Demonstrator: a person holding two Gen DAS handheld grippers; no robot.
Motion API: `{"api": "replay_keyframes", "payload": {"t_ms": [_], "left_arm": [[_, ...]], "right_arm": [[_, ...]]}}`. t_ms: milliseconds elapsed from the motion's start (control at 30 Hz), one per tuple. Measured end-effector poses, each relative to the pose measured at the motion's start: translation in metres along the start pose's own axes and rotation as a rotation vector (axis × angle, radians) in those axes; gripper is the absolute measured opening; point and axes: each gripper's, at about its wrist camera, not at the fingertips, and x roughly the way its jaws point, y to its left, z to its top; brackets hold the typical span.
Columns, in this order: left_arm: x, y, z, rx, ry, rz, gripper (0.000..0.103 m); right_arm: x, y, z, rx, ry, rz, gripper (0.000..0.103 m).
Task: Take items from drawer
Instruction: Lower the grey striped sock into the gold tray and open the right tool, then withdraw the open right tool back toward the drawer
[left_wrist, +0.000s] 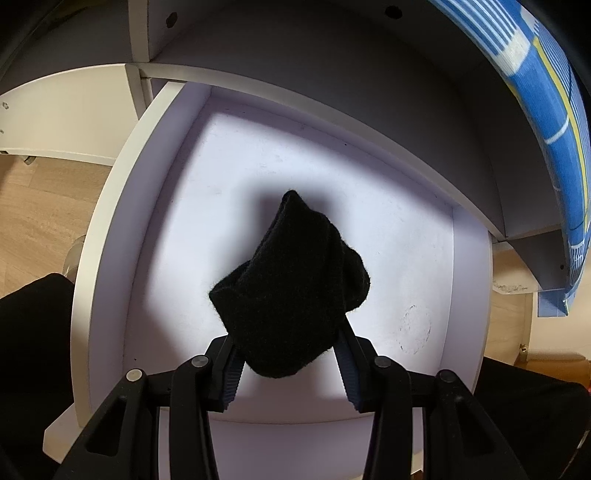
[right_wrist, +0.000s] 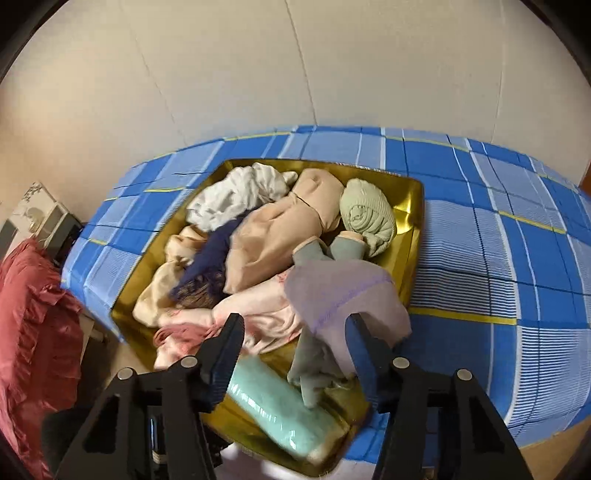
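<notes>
Fuzzy black knit sock (left_wrist: 291, 280) bunched in left claw (left_wrist: 290, 328).

A black sock (left_wrist: 291, 284) hangs centre frame over the white drawer (left_wrist: 369, 192). A gold tray (right_wrist: 413, 206) sits on a blue checked bedsheet (right_wrist: 498, 258); red pillow (right_wrist: 33, 332) at left.

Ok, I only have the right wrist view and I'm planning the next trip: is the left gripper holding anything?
Observer: Yes, the left gripper is shut on a bunched black cloth.
Operator: Where is it?
Observer: Over the open white drawer, pointing down into it.
Operator: Anything else left in there?
Observer: Nothing on the part of the floor I can see; the back runs under the cabinet, out of sight.
</notes>
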Motion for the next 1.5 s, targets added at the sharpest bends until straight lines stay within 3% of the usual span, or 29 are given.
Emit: {"api": "replay_keyframes", "payload": {"t_ms": [100,167,233,333,500,800,967,1133,1267,1500], "left_arm": [[-0.001,0.001,0.000,-0.015,-0.002,-0.016,0.045],[-0.003,0.001,0.001,-0.020,-0.008,-0.020,0.045],[-0.004,0.001,0.001,-0.024,-0.016,-0.027,0.045],[-0.005,0.001,0.001,-0.024,-0.024,-0.025,0.045],[-0.006,-0.001,0.001,-0.018,-0.035,-0.028,0.045],[-0.015,0.003,0.003,-0.007,-0.073,-0.023,0.045],[-0.015,0.002,0.002,0.007,-0.080,-0.009,0.045],[-0.022,0.000,-0.001,0.025,-0.093,0.008,0.045],[-0.030,-0.002,-0.003,0.036,-0.117,0.010,0.045],[-0.035,-0.008,-0.009,0.058,-0.123,0.013,0.045]], "right_arm": [[0.016,-0.016,0.009,0.081,0.000,-0.053,0.060],[0.026,-0.030,0.009,0.153,0.031,-0.045,0.060],[0.021,-0.036,0.006,0.174,-0.002,-0.009,0.060],[-0.001,-0.027,-0.002,0.115,-0.078,0.033,0.063],[-0.036,-0.010,-0.025,0.013,-0.171,-0.016,0.074],[-0.064,-0.007,-0.086,-0.006,-0.206,0.040,0.077],[-0.059,-0.004,-0.123,-0.053,-0.172,0.029,0.080],[-0.032,-0.007,-0.163,-0.080,-0.075,-0.012,0.080],[-0.004,-0.019,-0.186,-0.049,0.028,-0.065,0.080],[0.032,-0.032,-0.210,-0.063,0.124,-0.143,0.080]]}}
